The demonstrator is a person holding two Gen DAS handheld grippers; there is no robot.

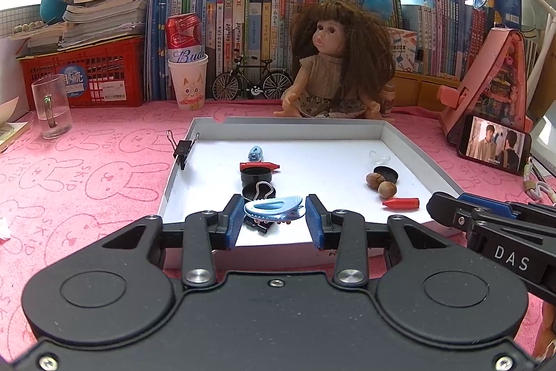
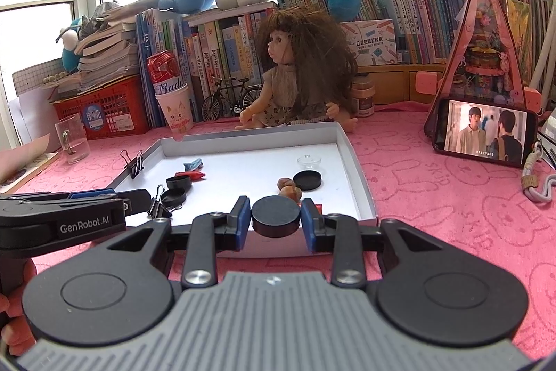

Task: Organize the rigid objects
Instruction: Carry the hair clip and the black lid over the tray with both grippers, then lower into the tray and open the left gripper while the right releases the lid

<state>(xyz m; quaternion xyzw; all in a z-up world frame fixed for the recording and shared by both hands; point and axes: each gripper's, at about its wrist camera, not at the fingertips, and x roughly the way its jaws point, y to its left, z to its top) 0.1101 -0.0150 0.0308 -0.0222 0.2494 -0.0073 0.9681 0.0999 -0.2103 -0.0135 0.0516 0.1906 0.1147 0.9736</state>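
Gripping a black cap (image 2: 275, 216), the right hand-held gripper (image 2: 275, 220) should stay level; the left hand-held gripper (image 1: 274, 218), wide, brackets the blue hair clip (image 1: 272, 209).

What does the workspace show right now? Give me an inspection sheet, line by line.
Surface: pink bunny-print cloth.
Job's things: white tray holding red caps, black lids, nuts, binder clips.
Clutter: glass mug, doll, phone playing video.
Grippers: left hand-held gripper open around blue hair clip; right hand-held gripper shut on black lid.
Cables: grey strap beside phone.
Surroundings: books, plush toys, red baskets.
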